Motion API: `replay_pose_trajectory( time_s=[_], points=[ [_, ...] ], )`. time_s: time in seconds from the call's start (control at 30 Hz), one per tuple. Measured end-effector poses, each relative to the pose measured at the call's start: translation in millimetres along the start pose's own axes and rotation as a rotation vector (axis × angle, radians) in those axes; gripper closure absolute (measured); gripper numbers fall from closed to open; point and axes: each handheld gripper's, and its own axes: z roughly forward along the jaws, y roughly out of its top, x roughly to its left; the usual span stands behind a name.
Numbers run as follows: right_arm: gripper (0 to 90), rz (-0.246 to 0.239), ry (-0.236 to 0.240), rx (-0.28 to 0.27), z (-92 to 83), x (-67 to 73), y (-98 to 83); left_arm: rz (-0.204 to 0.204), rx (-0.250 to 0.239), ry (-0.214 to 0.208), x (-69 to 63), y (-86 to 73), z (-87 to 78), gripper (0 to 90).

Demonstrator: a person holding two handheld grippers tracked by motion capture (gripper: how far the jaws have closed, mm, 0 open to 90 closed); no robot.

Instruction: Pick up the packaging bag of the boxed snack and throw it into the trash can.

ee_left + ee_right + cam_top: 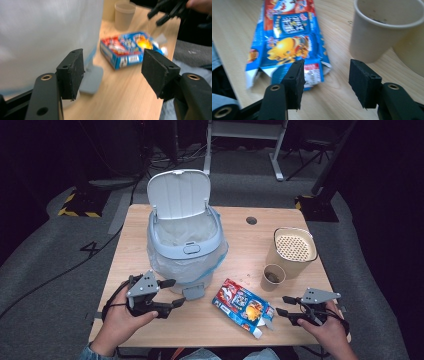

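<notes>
Snack box (242,307) lies flat on counter (240,330), between bin (185,237) and small cup (273,276). Long axis diagonal in high view: closed end toward bin, torn-open flap end toward counter's near edge. Left claw (171,293) released, nothing between jaws, beside bin pedal. Right claw (285,306) released, empty, just beside box's open end.
</notes>
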Motion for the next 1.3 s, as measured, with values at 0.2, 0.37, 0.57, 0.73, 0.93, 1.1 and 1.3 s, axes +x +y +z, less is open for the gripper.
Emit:
replay_pose_trajectory(
  time_s=[0.2, 0.37, 0.57, 0.73, 0.93, 1.1, 1.3],
  points=[
    [44.4, -0.027, 0.048, 0.008, 0.3, 22.3, 7.8, -0.017, 0.062, 0.021, 2.0, -33.5, 19.1, 34.7],
    [42.4, -0.063, 0.095, 0.015, 3.1, 41.2, 10.9, -0.057, 0.110, 0.038, 9.9, -66.4, 39.6, 34.4],
    [41.1, -0.082, 0.130, 0.025, 7.7, 52.6, 11.6, -0.079, 0.151, 0.063, 17.9, -84.9, 50.9, 33.9],
    [42.9, -0.097, 0.099, 0.071, 17.4, 50.6, 4.6, -0.076, 0.182, 0.087, 22.5, -94.6, 56.2, 33.1],
    [59.5, -0.131, 0.054, 0.131, 25.5, 44.4, -2.9, -0.078, 0.228, 0.106, 23.9, -95.4, 59.9, 32.9],
    [70.8, -0.083, 0.067, 0.159, 30.1, 44.2, -4.9, -0.052, 0.238, 0.132, 24.4, -94.4, 61.7, 33.6],
    [86.8, -0.052, 0.058, 0.177, 32.0, 42.5, -4.8, -0.052, 0.239, 0.133, 24.5, -94.3, 61.9, 33.3]
  ],
)
